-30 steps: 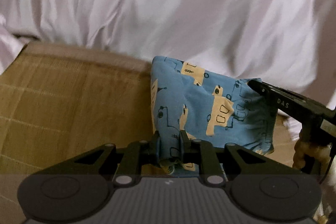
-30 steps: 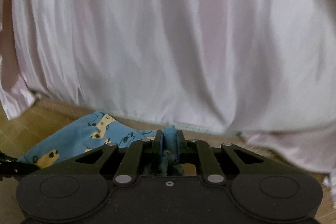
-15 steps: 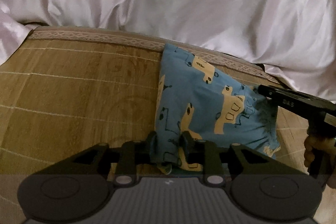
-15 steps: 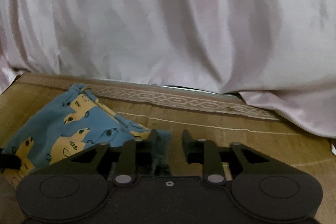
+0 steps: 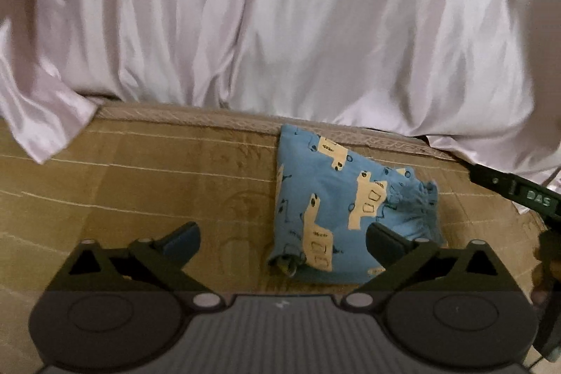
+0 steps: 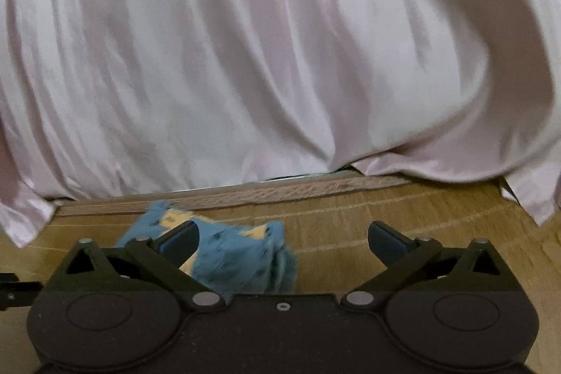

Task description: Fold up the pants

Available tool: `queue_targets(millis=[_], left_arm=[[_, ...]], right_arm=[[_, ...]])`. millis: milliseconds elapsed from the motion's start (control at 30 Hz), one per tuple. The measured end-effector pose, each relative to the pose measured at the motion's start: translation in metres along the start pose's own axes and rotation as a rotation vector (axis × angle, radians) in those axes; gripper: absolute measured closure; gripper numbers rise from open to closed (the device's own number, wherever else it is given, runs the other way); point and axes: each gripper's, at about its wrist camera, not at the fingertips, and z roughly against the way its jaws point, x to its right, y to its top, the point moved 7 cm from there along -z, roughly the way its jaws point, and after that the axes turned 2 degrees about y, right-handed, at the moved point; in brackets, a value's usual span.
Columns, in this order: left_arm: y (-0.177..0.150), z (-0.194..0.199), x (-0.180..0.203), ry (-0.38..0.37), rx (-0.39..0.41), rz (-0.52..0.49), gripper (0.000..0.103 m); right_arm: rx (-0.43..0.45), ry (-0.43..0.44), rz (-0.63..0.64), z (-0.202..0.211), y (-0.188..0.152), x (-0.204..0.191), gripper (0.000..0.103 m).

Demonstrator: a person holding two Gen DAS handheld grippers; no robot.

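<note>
The pants (image 5: 336,209), blue with a print of yellow vehicles, lie folded into a compact bundle on the desk (image 5: 140,184), a yellow-brown surface with pale lines and a patterned band along its far edge. The far corner of the bundle reaches that band, just below the hem of a white satin curtain (image 5: 280,23) that hangs in deep folds across the whole background. The left claw (image 5: 282,237) is spread wide and holds nothing; its right finger overlaps the near right part of the pants in the left wrist view, while its left finger stands over bare desk. The right claw (image 6: 282,235) is likewise spread wide and empty; in its own view the pants (image 6: 242,255) sit low and left of centre, partly behind its left finger, with the gathered edge of the cloth towards the middle. In the left wrist view the right claw's dark body (image 5: 519,191) reaches in from the right edge, close beside the bundle but apart from it.
</note>
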Motion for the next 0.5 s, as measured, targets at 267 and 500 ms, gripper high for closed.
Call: queue_targets(millis=[267,500], left_arm=[[-0.036,0.044,-0.005,-0.048,-0.015,0.039,0.000],[-0.059,0.064,0.002,-0.027,0.025,-0.111,0.000]], right_arm=[[-0.033,-0.034,-0.042,0.076,-0.049,-0.012,0.001],[-0.057,-0.084,-0.085,0.129,-0.106,-0.012,0.001]])
